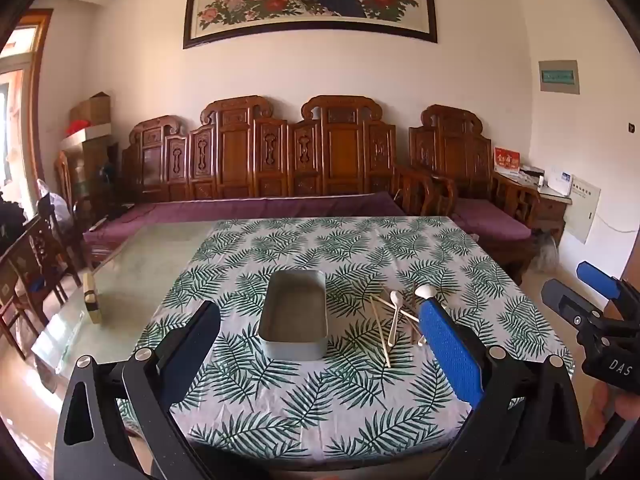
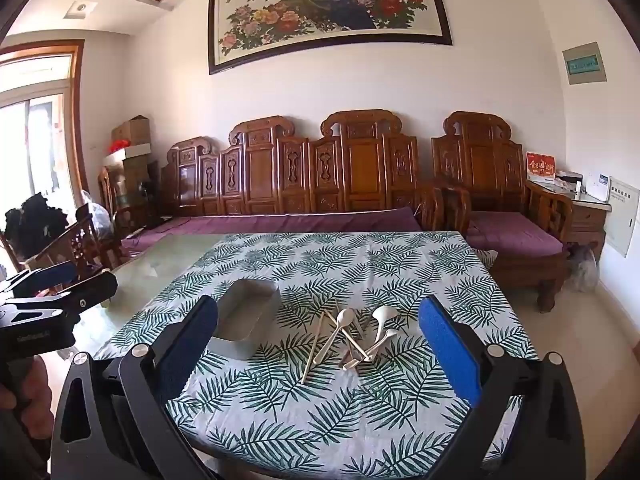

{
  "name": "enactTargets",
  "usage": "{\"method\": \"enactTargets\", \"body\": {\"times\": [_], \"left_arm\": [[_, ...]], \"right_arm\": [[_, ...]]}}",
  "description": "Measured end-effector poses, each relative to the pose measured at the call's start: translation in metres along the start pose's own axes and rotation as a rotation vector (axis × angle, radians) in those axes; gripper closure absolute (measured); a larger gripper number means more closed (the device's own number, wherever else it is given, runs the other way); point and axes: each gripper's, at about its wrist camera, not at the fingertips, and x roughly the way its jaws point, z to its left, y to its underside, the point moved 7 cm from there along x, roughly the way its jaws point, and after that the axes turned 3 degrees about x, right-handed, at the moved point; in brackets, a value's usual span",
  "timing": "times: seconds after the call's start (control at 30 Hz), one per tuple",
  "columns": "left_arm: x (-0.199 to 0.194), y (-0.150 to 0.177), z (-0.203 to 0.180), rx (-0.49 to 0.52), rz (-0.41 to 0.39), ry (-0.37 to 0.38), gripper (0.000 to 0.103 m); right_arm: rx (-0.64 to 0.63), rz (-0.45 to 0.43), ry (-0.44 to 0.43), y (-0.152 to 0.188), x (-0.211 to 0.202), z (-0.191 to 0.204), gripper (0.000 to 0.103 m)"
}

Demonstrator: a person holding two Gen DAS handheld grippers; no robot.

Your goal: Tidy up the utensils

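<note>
A grey rectangular tin [image 1: 295, 314] stands empty on the leaf-print tablecloth [image 1: 320, 392]; it also shows in the right wrist view [image 2: 246, 322]. To its right lies a loose pile of white spoons [image 2: 343, 322] and pale chopsticks [image 2: 313, 348], seen in the left wrist view too [image 1: 394, 320]. My left gripper [image 1: 320, 316] is open and empty, held above the near table edge in front of the tin. My right gripper [image 2: 318, 316] is open and empty, in front of the utensil pile. Each gripper shows at the edge of the other's view.
The cloth covers the right part of a glass-topped table [image 1: 132, 272]. A small wooden block [image 1: 91, 298] stands on the glass at the left. A carved wooden sofa with purple cushions [image 1: 260, 208] runs behind the table. Wooden chairs [image 1: 32, 264] stand at the left.
</note>
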Motion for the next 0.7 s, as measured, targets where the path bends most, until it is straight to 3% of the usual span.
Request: {"method": "enactTargets", "body": {"times": [0.7], "left_arm": [[0.0002, -0.0003, -0.0001, 0.000, -0.002, 0.001, 0.006]], "right_arm": [[0.002, -0.004, -0.002, 0.0000, -0.0005, -0.0006, 0.003]]}}
